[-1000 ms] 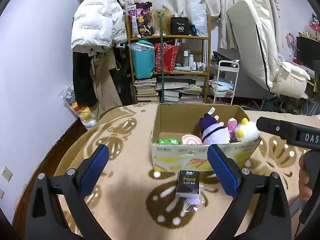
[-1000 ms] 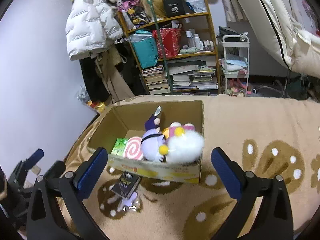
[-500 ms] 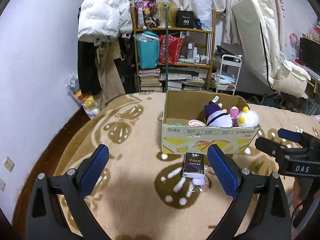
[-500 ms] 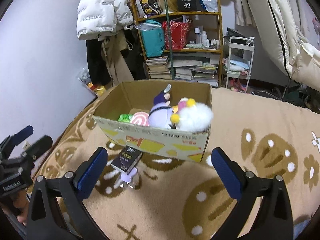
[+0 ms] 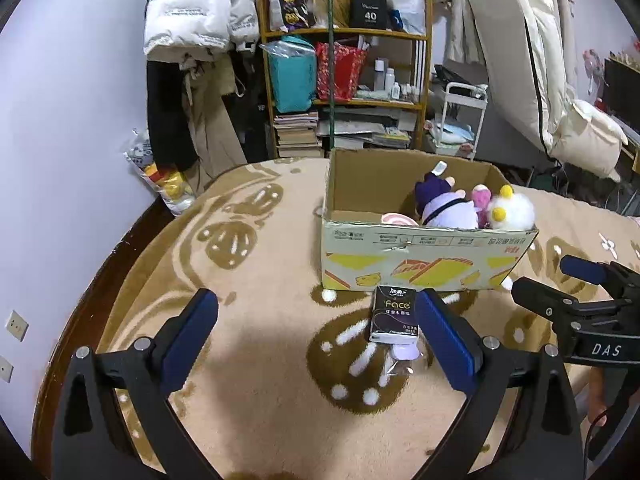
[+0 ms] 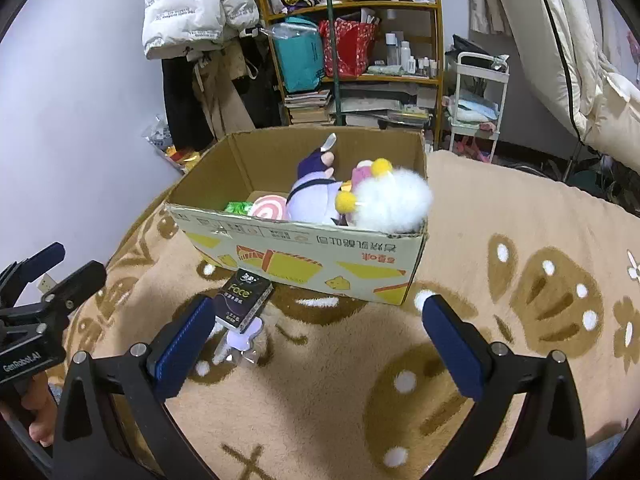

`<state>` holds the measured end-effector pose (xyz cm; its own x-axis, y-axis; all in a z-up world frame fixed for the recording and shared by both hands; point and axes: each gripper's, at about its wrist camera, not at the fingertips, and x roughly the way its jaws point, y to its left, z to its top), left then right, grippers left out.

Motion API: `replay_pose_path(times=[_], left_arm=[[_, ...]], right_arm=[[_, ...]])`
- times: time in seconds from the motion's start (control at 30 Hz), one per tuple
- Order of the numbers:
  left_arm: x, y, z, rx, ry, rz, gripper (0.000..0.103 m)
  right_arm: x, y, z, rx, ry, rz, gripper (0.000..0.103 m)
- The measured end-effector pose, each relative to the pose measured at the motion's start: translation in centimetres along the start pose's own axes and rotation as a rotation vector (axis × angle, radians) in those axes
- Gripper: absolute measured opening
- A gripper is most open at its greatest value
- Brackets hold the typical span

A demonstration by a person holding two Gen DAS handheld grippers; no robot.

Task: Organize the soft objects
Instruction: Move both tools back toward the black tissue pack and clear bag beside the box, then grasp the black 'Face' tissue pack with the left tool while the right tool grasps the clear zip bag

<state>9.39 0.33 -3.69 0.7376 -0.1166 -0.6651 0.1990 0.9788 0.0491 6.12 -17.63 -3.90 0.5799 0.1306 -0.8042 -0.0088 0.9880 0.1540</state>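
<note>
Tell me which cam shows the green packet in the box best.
Right wrist view. It looks down over the cardboard box front wall, so the green packet shows beside the pink swirl toy. In the left wrist view the box wall hides the packet; only the top of the swirl toy shows.

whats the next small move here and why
Probably ease the left gripper forward and down toward the tissue pack. Both grippers are open and empty, and the pack still lies on the blanket in front of the box, which already holds the plush toys. The pack sits just inside the left gripper's right finger, so shift slightly right first.
</note>
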Motion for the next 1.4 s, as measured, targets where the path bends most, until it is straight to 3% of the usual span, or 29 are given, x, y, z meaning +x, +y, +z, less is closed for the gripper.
replay_pose_path(times=[0.77, 1.17, 1.4], left_arm=[[9.9, -1.9, 0.9, 0.058, 0.167, -0.078, 0.097], [14.1, -3.2, 0.6, 0.077, 0.298, -0.217, 0.097], [15.6, -3.8, 0.1, 0.1, 0.36, -0.23, 0.097]], right_arm=[[5.9, 1.0, -0.1, -0.045, 0.119, 0.006, 0.103], [8.6, 2.0, -1.5, -0.101, 0.207, 0.009, 0.103], [9.6, 2.8, -2.3, -0.124, 0.25, 0.043, 0.103]])
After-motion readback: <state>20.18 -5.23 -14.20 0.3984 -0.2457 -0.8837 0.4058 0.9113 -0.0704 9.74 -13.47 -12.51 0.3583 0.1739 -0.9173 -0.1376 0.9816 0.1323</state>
